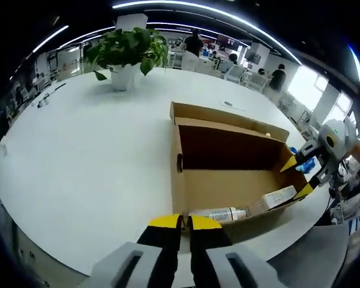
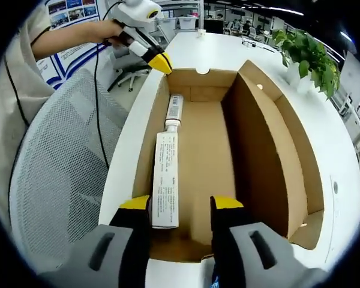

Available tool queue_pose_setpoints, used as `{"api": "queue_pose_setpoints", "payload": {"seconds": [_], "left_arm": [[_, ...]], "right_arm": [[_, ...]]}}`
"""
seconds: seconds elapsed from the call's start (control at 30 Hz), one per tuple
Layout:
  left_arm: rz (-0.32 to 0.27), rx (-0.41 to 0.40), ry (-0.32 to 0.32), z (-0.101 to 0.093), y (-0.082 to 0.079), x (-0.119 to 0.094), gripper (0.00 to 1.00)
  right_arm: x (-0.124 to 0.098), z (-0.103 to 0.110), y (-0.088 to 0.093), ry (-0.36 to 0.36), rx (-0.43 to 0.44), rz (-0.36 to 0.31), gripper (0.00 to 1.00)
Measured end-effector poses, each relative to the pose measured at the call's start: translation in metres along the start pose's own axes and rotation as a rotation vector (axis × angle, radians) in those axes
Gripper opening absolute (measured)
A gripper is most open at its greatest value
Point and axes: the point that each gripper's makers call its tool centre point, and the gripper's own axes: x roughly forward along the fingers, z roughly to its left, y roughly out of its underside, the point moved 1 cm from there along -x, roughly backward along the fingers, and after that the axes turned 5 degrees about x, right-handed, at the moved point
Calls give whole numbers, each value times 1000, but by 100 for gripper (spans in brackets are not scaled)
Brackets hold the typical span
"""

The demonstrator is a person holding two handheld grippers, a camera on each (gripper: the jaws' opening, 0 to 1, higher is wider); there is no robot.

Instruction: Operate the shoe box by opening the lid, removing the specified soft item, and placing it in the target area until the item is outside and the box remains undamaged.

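On a white bench [image 1: 78, 156], the shoe box [image 2: 270, 138] stands open, a tube [image 2: 173, 111] and carton [image 2: 165, 180] apparently inside. Right gripper [image 2: 180, 207] hovers, jaws wide and empty; left gripper [image 1: 185, 223], jaws narrow, holds nothing. Removal remains.

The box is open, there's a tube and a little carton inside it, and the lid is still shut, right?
Not quite. The lid is open, standing up along one side of the box, as the right gripper view shows. The tube and the carton do lie inside.
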Motion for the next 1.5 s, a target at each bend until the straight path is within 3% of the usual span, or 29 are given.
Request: {"api": "queue_pose_setpoints", "payload": {"seconds": [0.13,0.27,0.4,0.63,1.03,1.5], "left_arm": [[3,-5,-2,2,0,1,4],[5,-6,-9,3,0,2,4],[9,-5,-11,2,0,2,4],[16,10,-16,0,0,1,4],[18,9,-15,-2,0,1,4],[32,20,-17,-1,0,1,4]], "right_arm": [[6,2,-1,1,-2,8,30],[10,7,0,-1,-3,15,17],[9,11,-1,11,-19,18,16],[-2,11,-12,48,14,-31,15],[-44,18,-41,65,49,-146,15],[-100,22,-52,66,-53,-141,15]]}}
